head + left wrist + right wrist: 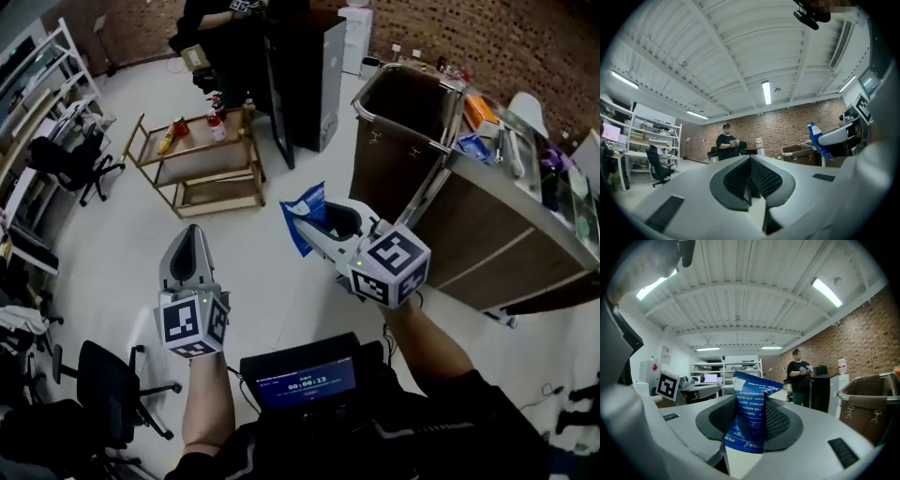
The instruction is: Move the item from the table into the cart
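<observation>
Two tongs here; my left gripper (192,234) is closed up on nothing; my right gripper (302,225) is pinching the blue packet (307,204) by one end, over bare floor (272,309); the cart (359,111) sits beyond; it's a floppy bag on a small pinch, so I reckon it could slip and land short.

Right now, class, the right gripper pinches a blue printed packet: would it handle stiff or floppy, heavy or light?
The blue printed packet is probably light: it stands up out of the jaws, pinched by its lower part alone. Likely pliable rather than rigid, since its top edge looks bent. Its smooth film may be slippery.
</observation>
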`<state>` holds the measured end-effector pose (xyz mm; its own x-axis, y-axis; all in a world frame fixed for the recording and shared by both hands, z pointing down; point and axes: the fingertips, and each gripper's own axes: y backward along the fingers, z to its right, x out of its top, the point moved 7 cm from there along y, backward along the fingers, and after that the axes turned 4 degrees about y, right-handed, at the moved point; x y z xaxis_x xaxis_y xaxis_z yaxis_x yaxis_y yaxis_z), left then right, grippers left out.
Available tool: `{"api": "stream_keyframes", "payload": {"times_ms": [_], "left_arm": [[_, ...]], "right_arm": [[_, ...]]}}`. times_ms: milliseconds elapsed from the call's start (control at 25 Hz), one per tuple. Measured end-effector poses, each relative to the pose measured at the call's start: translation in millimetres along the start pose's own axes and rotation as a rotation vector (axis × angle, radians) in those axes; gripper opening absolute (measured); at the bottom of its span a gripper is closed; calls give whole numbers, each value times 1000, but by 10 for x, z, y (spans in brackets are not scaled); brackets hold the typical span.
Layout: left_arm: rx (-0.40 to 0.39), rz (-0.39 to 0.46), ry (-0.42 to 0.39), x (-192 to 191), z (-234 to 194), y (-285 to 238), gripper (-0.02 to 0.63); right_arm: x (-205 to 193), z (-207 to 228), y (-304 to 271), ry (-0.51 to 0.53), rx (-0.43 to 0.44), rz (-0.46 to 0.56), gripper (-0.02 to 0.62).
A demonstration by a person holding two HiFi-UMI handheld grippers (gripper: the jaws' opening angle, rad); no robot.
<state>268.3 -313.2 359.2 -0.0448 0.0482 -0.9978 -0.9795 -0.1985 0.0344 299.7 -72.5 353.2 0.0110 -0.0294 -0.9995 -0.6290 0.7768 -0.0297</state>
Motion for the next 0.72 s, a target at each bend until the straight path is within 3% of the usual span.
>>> {"api": "stream_keyframes", "payload": {"times_ms": [120,400,720], "left_arm": [[-146,9,-43,70,842,-753,8],[-474,15,-114,280,2689,-1945,9],[-813,18,-136,541,3737,-2755,8]], "right_arm": [[34,789,591,25,-137,25,164],[22,2201,1924,35,-382,5,163],[184,2976,2680,31,-583,-17,164]]}}
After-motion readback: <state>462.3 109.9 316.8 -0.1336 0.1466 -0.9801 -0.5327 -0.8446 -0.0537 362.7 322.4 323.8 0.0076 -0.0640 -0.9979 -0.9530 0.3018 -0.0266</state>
